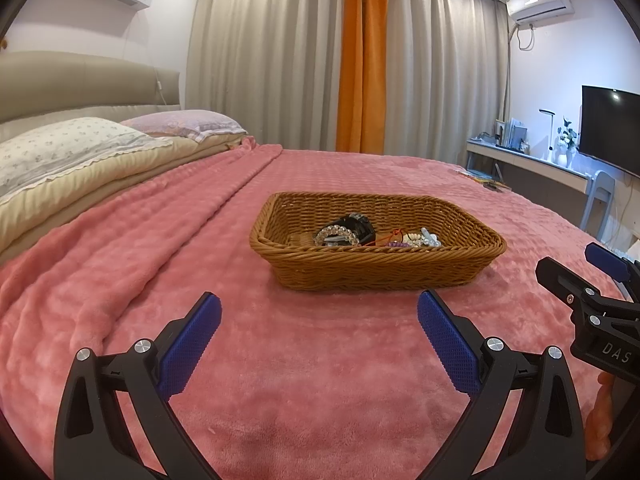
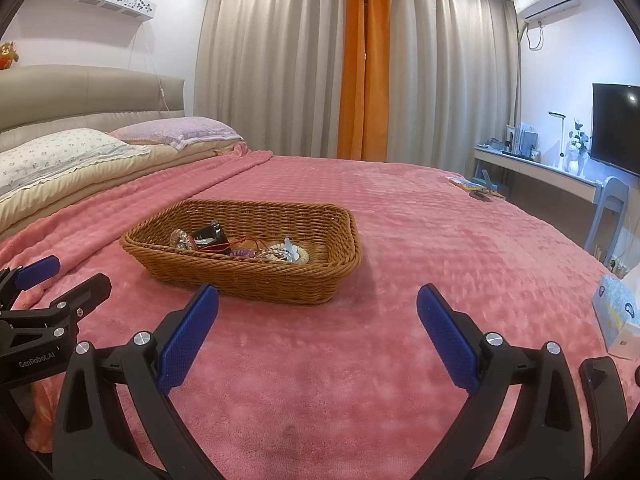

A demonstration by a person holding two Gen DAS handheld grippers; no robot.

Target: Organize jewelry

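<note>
Jewelry lay heaped in the wicker basket (image 1: pixel 376 258), which sat on the pink blanket (image 1: pixel 320 360) near the middle of the bed. In the pile a clear-bead bracelet (image 1: pixel 335 235) leaned against a black watch-like piece (image 1: pixel 358 225), with a red cord (image 2: pixel 224 245), a purple beaded bit (image 2: pixel 242 254) and some pale, pearly items (image 1: pixel 420 238) tangled beside them. Nothing of it lay out on the blanket, so by the look of it every piece was gathered in the one container; whether the job was nearly finished or the sorting had not begun, the views could not settle. The left tongs (image 1: pixel 319 318) hung just short of the basket's near wall, blue pads wide apart and gripping nothing. The right tongs (image 2: pixel 318 312) hovered off the basket's right corner, likewise spread and empty.
</note>
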